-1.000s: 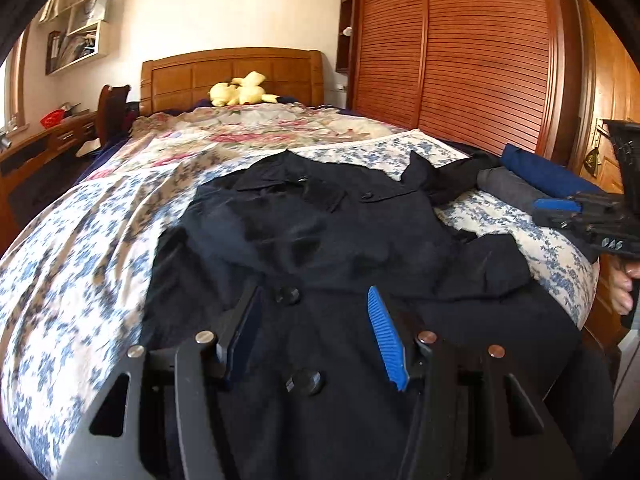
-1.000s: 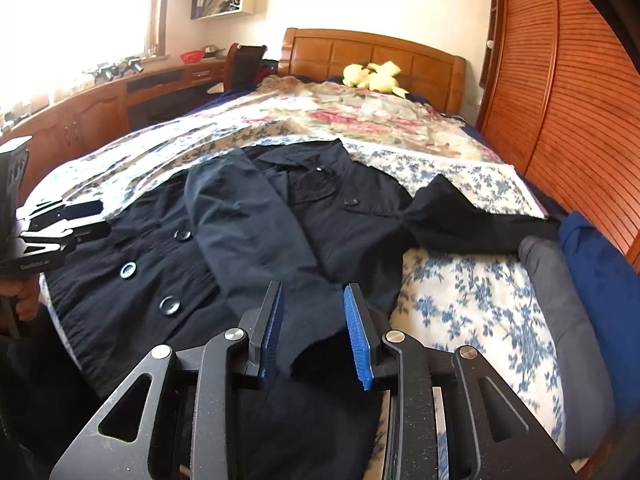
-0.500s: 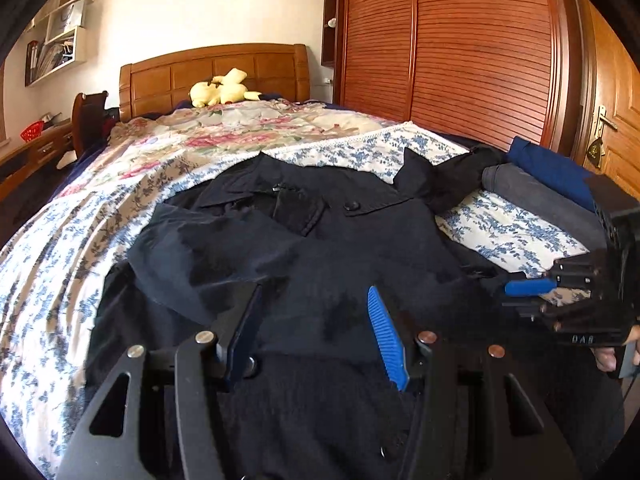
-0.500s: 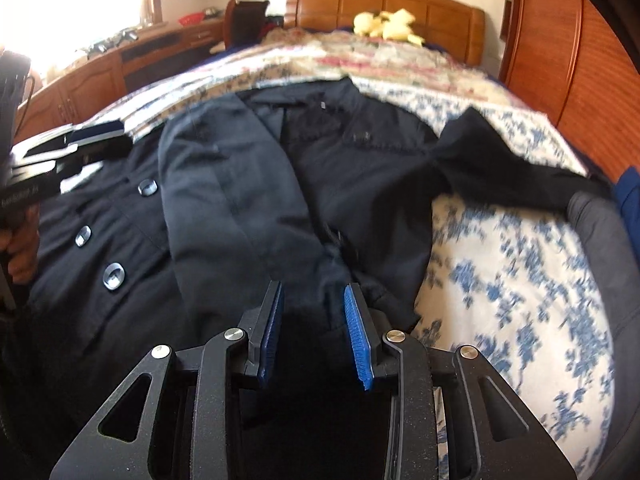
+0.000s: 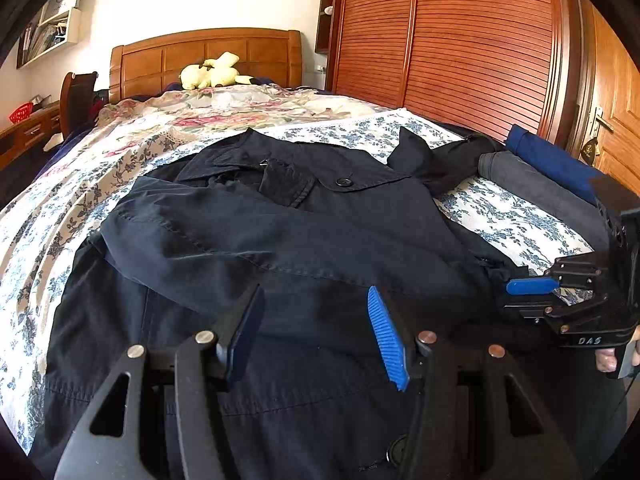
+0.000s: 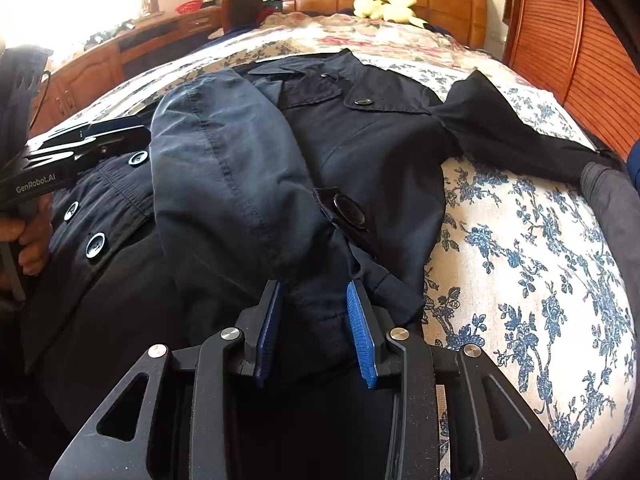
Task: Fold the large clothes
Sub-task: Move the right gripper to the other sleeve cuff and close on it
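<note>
A large dark navy coat [image 5: 280, 240] lies buttons-up on the bed [image 5: 80, 200]. One sleeve [image 6: 224, 168] is folded across its front; the other sleeve [image 6: 520, 136] stretches out to the right. My left gripper [image 5: 316, 320] is open and empty, hovering over the coat's lower front. My right gripper [image 6: 314, 320] is open around the folded sleeve's cuff [image 6: 320, 300], the jaws not pressing it. Each gripper shows in the other's view: the right one [image 5: 532, 286], the left one [image 6: 100, 132].
A folded grey garment [image 5: 540, 188] and a blue one [image 5: 552, 160] lie at the bed's right edge. A yellow plush toy [image 5: 212, 74] sits by the wooden headboard [image 5: 200, 52]. Wooden wardrobe doors [image 5: 460, 40] stand right, a desk [image 6: 120, 52] left.
The folded sleeve has been carried across the coat front and laid down. My right gripper has come lower and closer over the cuff. My left gripper has shifted right over the coat.
</note>
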`<state>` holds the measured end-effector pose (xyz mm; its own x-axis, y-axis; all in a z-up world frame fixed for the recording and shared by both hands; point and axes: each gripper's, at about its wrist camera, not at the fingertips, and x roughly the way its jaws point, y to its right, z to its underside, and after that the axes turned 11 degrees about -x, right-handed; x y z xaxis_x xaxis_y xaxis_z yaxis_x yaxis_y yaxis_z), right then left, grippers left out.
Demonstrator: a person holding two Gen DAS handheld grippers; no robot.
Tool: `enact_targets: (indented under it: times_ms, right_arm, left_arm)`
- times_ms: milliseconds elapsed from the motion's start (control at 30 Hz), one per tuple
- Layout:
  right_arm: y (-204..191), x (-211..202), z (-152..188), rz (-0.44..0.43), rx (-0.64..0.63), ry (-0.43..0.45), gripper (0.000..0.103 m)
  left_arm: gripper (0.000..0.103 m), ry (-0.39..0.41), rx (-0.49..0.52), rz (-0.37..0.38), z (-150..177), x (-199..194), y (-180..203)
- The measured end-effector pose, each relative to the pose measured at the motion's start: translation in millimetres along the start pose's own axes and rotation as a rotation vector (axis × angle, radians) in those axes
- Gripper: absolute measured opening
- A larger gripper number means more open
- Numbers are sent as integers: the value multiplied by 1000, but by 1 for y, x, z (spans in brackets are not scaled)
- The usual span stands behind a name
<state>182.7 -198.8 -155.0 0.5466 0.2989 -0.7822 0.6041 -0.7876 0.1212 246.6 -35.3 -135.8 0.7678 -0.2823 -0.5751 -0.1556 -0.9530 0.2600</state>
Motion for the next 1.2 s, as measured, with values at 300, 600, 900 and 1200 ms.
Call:
enact_targets:
  times_ms: [300, 600, 900, 1200]
  right_arm:
    - [23, -36, -20, 50, 26, 74, 59]
    - [78, -35, -53, 167, 71, 94, 61]
    - [125, 2, -73, 237, 92, 62, 61]
    - [193, 37, -73, 294, 225, 14, 69]
  left_arm:
    - [53, 1, -8, -1, -1, 0, -2]
    - [53, 2, -8, -2, 0, 0, -1]
    - [53, 3, -1, -3, 0, -1, 0]
    - [53, 0, 12, -3, 0, 0, 1]
